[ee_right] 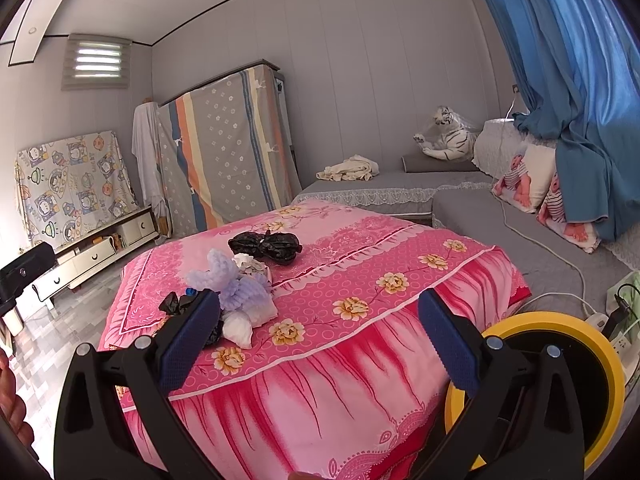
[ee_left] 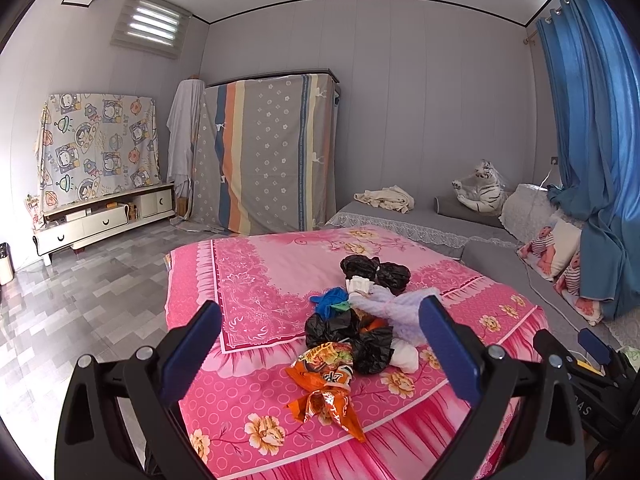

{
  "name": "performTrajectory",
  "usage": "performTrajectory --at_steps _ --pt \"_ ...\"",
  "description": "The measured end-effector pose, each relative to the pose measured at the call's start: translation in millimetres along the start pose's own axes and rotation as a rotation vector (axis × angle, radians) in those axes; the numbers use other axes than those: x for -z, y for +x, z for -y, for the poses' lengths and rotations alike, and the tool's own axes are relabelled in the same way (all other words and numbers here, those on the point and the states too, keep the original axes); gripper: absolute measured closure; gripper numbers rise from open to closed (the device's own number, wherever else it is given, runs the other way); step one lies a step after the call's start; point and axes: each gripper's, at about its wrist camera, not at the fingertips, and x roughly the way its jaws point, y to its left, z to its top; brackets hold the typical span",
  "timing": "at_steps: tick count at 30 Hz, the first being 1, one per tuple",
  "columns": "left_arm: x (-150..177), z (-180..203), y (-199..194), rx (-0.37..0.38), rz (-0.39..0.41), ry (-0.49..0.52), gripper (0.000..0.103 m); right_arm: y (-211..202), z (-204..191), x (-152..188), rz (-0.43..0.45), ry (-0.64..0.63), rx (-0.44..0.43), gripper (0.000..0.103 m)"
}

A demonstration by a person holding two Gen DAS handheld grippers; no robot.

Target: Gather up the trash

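So I'm looking at a bedroom, and the big thing in the middle is the bed [ee_left: 280, 264] with a pink floral cover. Behind it, against the far wall, there's a wardrobe [ee_left: 268, 152] draped in a striped sheet, and off to the right a blue curtain [ee_left: 592, 120] hangs down over a grey sofa [ee_left: 416, 216]. A plush white tiger [ee_left: 482, 192] sits at the far end of that sofa. On the left wall there's a low white TV cabinet [ee_left: 104, 216] with a cartoon-print cloth propped up behind it.

The trash is all in one heap on the bed cover, toward the near right corner in the left wrist view. Farthest back is a black plastic bag [ee_left: 376, 272], lying a bit apart from the rest. Then comes a fluffy lilac bundle [ee_left: 396, 308], touching a crumpled black bag [ee_left: 352, 340], with a blue scrap [ee_left: 332, 300] just to the left. Nearest to me is an orange snack wrapper [ee_left: 324, 384], right against the black bag.

My left tongs [ee_left: 320, 348] are spread wide with nothing between them, hovering over the near edge of the bed and framing the heap. My right tongs [ee_right: 320, 338] are released too, wide apart, off to the right of the heap over the bed's skirt. In the right wrist view there's a yellow-rimmed bin [ee_right: 560, 380] down at the near right, beside the bed.
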Motion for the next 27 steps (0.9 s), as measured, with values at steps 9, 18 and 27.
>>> performTrajectory --at_steps 9,18,27 --pt "-1.1 1.5 2.3 0.004 -0.004 0.007 0.008 0.5 0.3 -0.4 -0.001 0.001 0.000 0.008" --pt "-0.6 2.2 1.6 0.006 -0.005 0.006 0.008 0.8 0.4 -1.2 -0.003 0.003 0.000 0.008" --pt "-1.0 3.7 0.9 0.008 -0.006 0.011 0.008 1.8 3.2 3.1 -0.003 0.006 0.000 0.008"
